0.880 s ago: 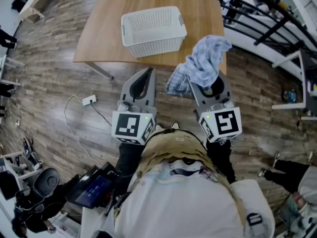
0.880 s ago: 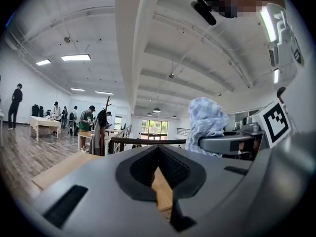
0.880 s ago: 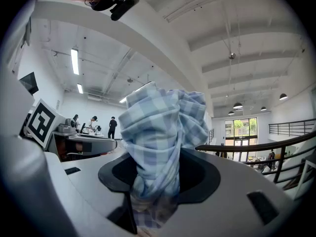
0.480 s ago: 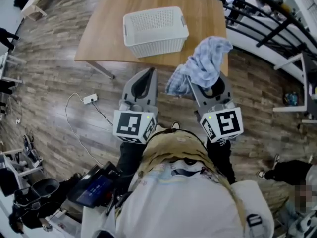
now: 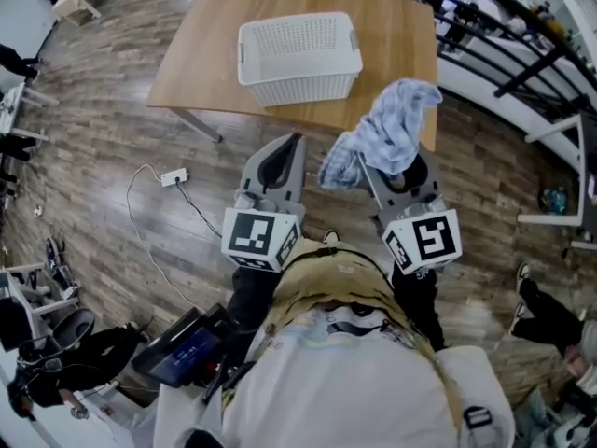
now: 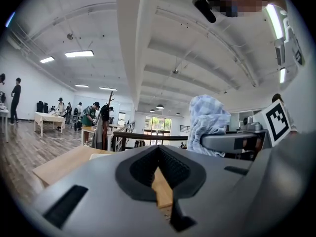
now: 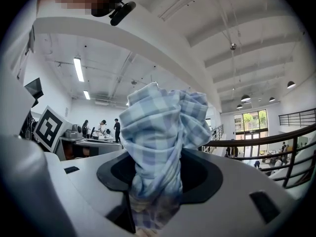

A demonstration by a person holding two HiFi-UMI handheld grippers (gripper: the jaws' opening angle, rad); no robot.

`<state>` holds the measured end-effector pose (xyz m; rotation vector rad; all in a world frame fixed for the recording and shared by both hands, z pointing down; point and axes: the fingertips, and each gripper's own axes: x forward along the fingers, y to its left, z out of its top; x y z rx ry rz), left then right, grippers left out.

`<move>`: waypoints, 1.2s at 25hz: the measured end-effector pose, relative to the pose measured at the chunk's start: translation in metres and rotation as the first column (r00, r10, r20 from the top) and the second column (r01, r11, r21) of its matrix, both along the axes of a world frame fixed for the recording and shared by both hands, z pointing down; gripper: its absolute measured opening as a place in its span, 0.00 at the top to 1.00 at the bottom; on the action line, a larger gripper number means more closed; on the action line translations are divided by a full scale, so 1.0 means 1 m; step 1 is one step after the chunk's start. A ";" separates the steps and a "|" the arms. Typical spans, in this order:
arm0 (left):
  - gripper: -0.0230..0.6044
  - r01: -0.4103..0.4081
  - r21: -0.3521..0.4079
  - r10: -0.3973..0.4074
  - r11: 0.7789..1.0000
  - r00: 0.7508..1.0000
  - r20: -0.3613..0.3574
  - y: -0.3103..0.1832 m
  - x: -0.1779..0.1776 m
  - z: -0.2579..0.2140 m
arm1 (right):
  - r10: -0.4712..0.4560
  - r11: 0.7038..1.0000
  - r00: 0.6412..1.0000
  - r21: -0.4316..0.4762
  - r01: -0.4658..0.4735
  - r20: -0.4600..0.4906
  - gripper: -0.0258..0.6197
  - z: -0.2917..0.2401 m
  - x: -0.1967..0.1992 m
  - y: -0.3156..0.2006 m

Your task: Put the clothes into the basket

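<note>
A white perforated basket (image 5: 298, 59) stands on the wooden table (image 5: 396, 26) ahead of me. My right gripper (image 5: 396, 168) is held up over the floor, just short of the table's near edge. It is shut on a blue plaid cloth (image 5: 387, 133), which bunches above the jaws and hangs over to the left. In the right gripper view the cloth (image 7: 158, 127) rises out of the right gripper (image 7: 155, 181). My left gripper (image 5: 283, 157) is beside it, shut and holding nothing. The left gripper (image 6: 160, 174) points toward the table, with the cloth (image 6: 207, 120) off to its right.
A white power strip with its cable (image 5: 173, 177) lies on the wood floor to the left. Black railings (image 5: 522, 45) run along the right beyond the table. A person's legs (image 5: 550, 311) show at the right edge. A dark device (image 5: 182, 353) sits low left.
The table and basket have shifted slightly right in the head view. Both grippers keep their pose, and the cloth stays pinched in the right one.
</note>
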<state>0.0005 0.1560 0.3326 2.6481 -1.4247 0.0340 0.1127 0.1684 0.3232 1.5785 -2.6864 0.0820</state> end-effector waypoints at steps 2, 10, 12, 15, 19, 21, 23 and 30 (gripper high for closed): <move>0.96 0.017 -0.008 -0.017 1.000 1.000 0.001 0.001 0.001 0.005 | -0.015 1.000 1.000 -0.005 0.015 -0.006 0.58 0.005 0.000 -0.001; 0.96 0.062 -0.050 -0.061 0.997 0.998 0.006 0.002 0.006 0.026 | -0.063 0.997 0.998 -0.045 0.063 0.005 0.58 0.025 0.008 -0.005; 0.96 0.062 -0.048 -0.061 0.997 0.998 0.009 -0.005 0.006 0.026 | -0.072 0.997 0.997 -0.033 0.072 0.013 0.58 0.024 0.008 -0.012; 0.96 0.062 -0.060 -0.062 0.996 0.998 0.016 -0.017 0.004 0.033 | -0.071 0.997 0.997 -0.036 0.072 0.026 0.58 0.029 0.006 -0.026; 0.96 0.050 -0.065 -0.050 0.997 0.999 0.011 -0.048 0.001 0.039 | -0.063 0.997 0.998 -0.033 0.064 0.027 0.58 0.034 0.001 -0.051; 0.96 0.041 -0.066 -0.041 0.997 0.999 0.009 -0.069 0.000 0.041 | -0.050 0.998 0.998 -0.041 0.052 0.033 0.58 0.036 0.001 -0.066; 0.96 0.030 -0.065 -0.030 0.997 1.000 0.008 -0.088 0.000 0.040 | -0.033 0.998 0.998 -0.060 0.036 0.050 0.58 0.040 0.002 -0.083; 0.96 0.037 -0.092 -0.037 0.995 0.999 0.006 -0.164 -0.023 0.045 | -0.035 0.995 0.998 -0.089 0.040 0.054 0.58 0.046 -0.019 -0.165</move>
